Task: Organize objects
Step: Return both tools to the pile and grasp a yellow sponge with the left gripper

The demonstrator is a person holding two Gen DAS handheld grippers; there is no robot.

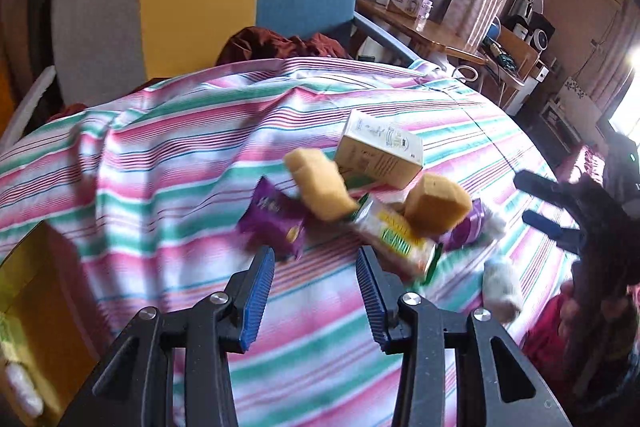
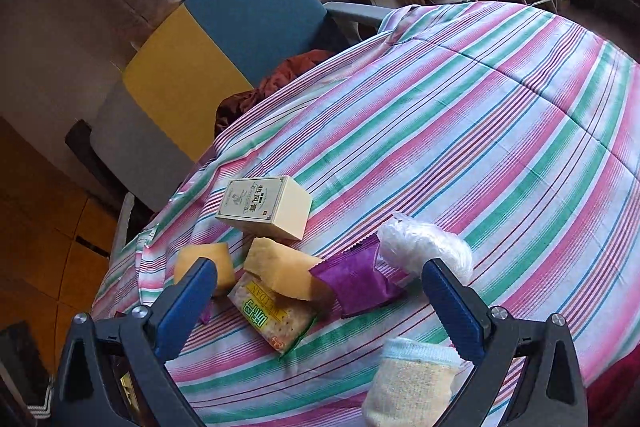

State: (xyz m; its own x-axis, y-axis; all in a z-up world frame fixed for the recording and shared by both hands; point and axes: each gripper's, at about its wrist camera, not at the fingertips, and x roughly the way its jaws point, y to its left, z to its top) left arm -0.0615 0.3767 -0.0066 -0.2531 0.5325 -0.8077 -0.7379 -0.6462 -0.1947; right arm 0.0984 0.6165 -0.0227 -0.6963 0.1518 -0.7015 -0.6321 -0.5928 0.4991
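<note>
Because the things lie in one tight heap on a soft striped quilt, the main danger is that taking one piece drags or tips its neighbours. Taking the cracker pack as landmark: the right sponge rests partly on its far end, a second sponge sits just to its left, the purple packet touches it on the right, and the cream box lies behind it. A clear bag is further right, and a knitted pouch is nearer to the camera than the pack. If the pack is pulled first, I judge the sponge on it will roll off. The pack is thin and slippery, so fingers closing across its flat face may only push it into the quilt. Its long axis runs from the sponge toward the near right, with the printed face up. The right gripper has its fingers spread wide and holds nothing; the left gripper is also spread and empty, just short of the pack. The left view is blurred, so a fast reach could miss.
</note>
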